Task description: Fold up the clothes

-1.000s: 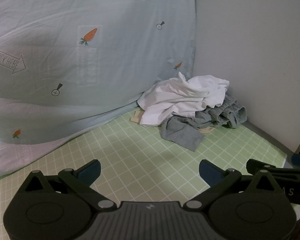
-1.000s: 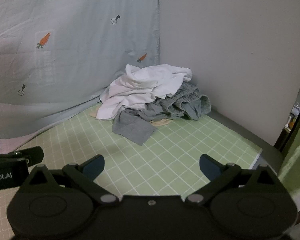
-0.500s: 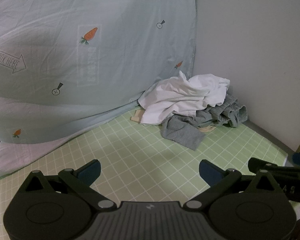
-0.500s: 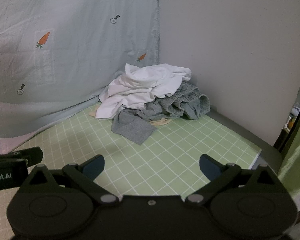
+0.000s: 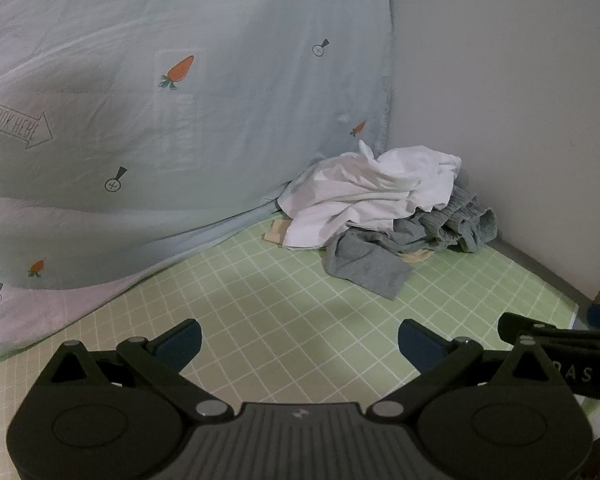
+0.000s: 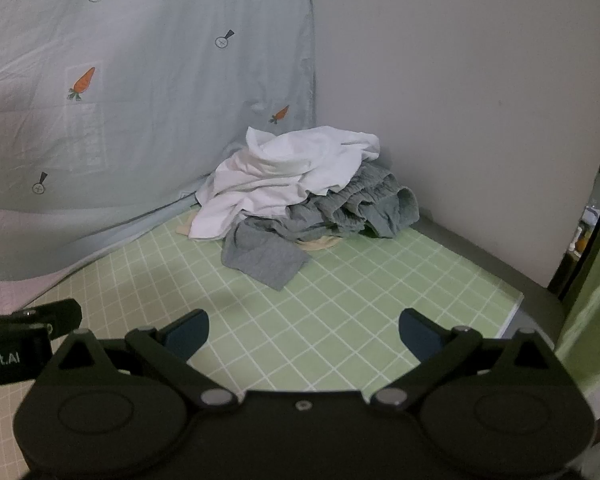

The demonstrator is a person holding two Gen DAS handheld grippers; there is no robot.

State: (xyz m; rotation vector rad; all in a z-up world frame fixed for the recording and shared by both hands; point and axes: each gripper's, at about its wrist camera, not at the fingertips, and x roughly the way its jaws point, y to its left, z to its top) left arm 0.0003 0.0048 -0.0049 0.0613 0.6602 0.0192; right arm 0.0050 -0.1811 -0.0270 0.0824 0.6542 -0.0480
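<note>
A pile of clothes lies in the far corner of the green checked mat (image 5: 260, 312) (image 6: 360, 312). A crumpled white garment (image 5: 372, 196) (image 6: 288, 176) is on top. Grey garments (image 5: 364, 264) (image 6: 268, 256) spill out below it, with a bit of beige cloth (image 6: 318, 243) underneath. My left gripper (image 5: 300, 342) is open and empty, low over the mat, well short of the pile. My right gripper (image 6: 302, 332) is open and empty too, beside it. Each gripper shows at the edge of the other's view.
A pale blue sheet with carrot prints (image 5: 172, 120) (image 6: 100, 100) hangs along the left and back. A plain white wall (image 6: 460, 100) stands on the right. The mat's right edge (image 6: 516, 304) drops to a grey rim.
Both grippers have drifted very slightly; the pile and the jaws look the same.
</note>
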